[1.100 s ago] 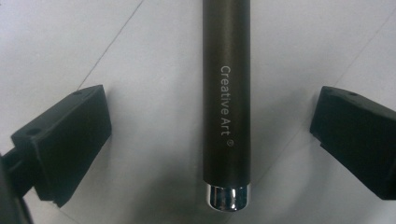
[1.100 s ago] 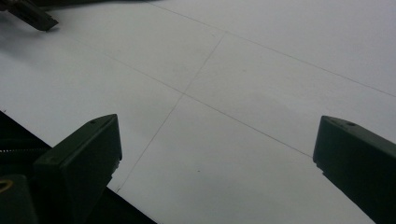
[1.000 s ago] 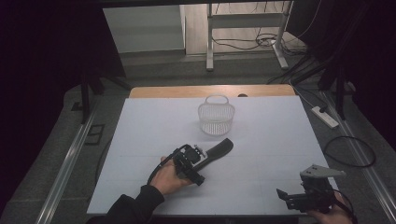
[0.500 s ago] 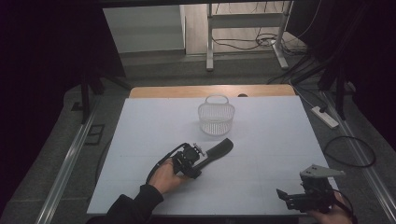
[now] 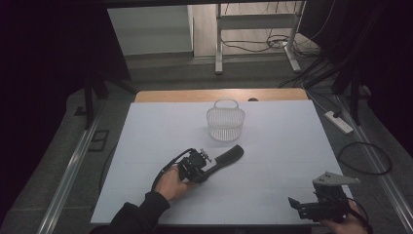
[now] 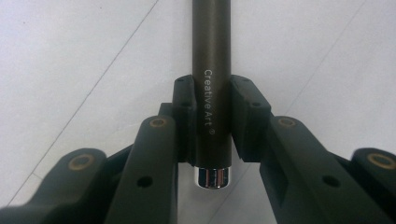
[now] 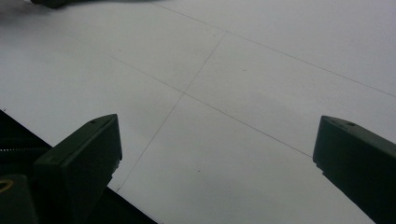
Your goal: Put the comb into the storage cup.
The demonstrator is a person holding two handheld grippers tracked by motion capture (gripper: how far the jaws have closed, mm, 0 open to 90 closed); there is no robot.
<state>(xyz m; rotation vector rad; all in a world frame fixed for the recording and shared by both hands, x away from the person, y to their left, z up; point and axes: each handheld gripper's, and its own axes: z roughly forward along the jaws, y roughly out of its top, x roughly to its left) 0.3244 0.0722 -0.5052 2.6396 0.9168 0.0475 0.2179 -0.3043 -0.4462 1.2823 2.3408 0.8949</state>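
Two fingers of the left gripper [image 6: 212, 123] were clamped on a dark brush handle [image 6: 212, 60] mid-surface. Right gripper [image 7: 217, 158] fingers stood apart near the surface's [image 5: 292, 146] front right corner. Gripped near its end, the handle could pivot and slip.

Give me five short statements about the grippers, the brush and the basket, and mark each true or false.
1. The left gripper is shut on the dark handle of the brush. True.
2. The handle reads "Creative Art". True.
3. The right gripper holds the brush too. False: its jaws stand wide apart over the bare white table.
4. The brush lies inside the wire basket. False: in the high view the brush is on the table, nearer the person than the basket.
5. The basket lies tipped on its side. False: it stands upright, handle up.
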